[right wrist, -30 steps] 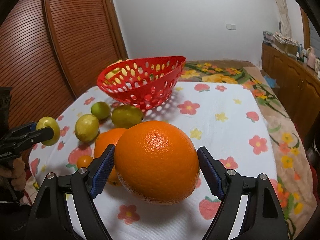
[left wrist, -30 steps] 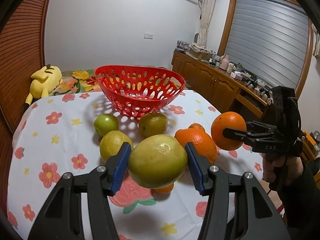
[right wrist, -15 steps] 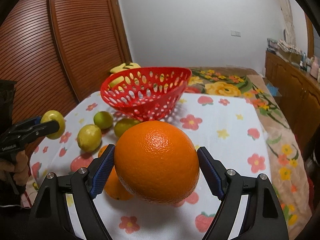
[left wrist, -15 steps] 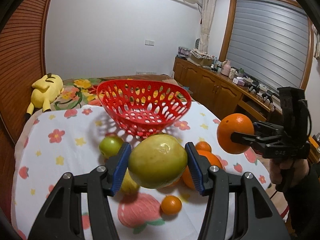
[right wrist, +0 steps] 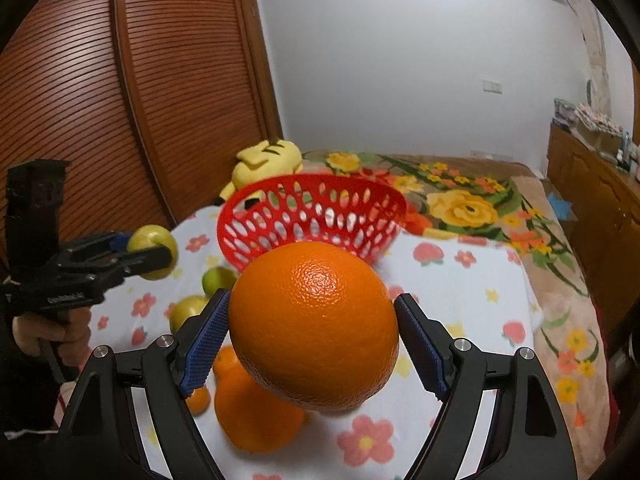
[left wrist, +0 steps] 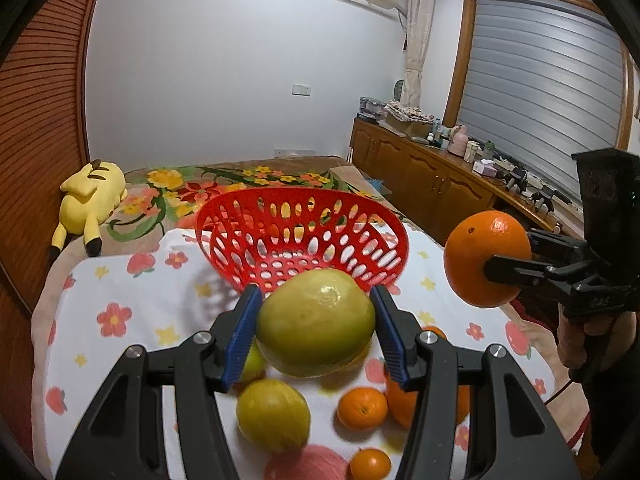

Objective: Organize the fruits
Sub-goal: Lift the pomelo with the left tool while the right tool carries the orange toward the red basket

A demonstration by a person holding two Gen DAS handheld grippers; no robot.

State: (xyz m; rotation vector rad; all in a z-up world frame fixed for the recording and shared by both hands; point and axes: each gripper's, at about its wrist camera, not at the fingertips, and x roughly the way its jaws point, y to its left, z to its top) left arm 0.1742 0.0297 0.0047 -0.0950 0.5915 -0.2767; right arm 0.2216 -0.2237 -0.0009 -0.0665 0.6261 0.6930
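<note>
1. The left claw point(left wrist: 316, 330) was clenched on a yellow-green citrus fruit point(left wrist: 316, 322), both blue pads pressed to its sides and the fruit held clear of the bench point(left wrist: 132, 344).
2. The right claw point(right wrist: 314, 340) was clenched on a large orange point(right wrist: 314, 326), gripped at its widest part and also lifted off the cloth.
3. Just ahead of and below each claw stood the red basket point(left wrist: 376, 224), its perforated bowl showing no fruit inside as far as either view revealed.
4. Under and behind the left claw lay the fruit not yet moved: a yellow-green fruit point(left wrist: 273, 416), a small mandarin point(left wrist: 362, 408), a second, smaller mandarin point(left wrist: 370, 464), and an orange point(left wrist: 400, 404) partly hidden by the claw's right finger.
5. Below the right claw's left finger, two more green fruits point(right wrist: 218, 279) sat on the flowered cloth near the basket's foot.
6. To the far left beyond the bench, a yellow plush toy point(left wrist: 90, 196) lay on the bed.
7. By my judgement, the task was at an early stage: two fruits were in carriage toward the basket, none visibly deposited, and about six remained on the bench.
</note>
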